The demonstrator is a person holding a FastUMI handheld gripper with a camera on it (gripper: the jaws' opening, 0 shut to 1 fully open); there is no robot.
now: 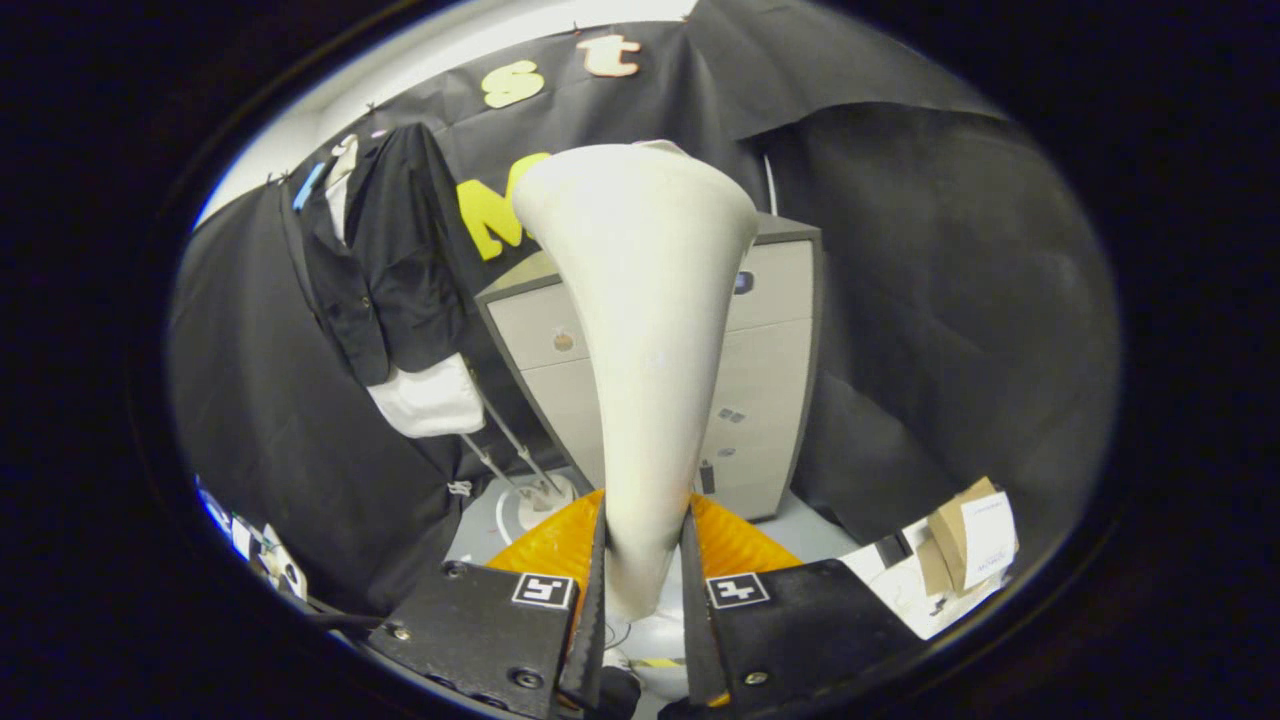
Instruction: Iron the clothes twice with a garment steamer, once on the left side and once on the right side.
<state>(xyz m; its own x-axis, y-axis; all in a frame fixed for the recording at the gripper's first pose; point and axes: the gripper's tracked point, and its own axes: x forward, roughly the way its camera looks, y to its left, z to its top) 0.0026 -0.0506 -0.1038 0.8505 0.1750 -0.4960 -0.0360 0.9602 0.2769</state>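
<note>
The claw (645, 560) is pinching the narrow handle of a cream-white, smooth plastic garment steamer (645, 330), one finger pressed against each side of it. From that grip the steamer rises straight ahead of the fingers and flares out into a broad, rounded head at its far end. Off to the left of the steamer head and well beyond the fingers, a black short-sleeved button-up shirt (385, 260) hangs on a white mannequin torso (430, 400), whose bare lower part shows under the shirt's hem. The torso stands on thin metal legs that run down to a round white base (540, 500) on the floor. Directly behind the steamer stands a pale grey cabinet with dark edges and flat drawer fronts (770, 380); the steamer hides its middle. Just beyond the fingers, low down, an orange ribbed surface (735, 545) shows on both sides of the handle. To the right of the fingers lies a brown cardboard box with a white label (965, 535).
</note>
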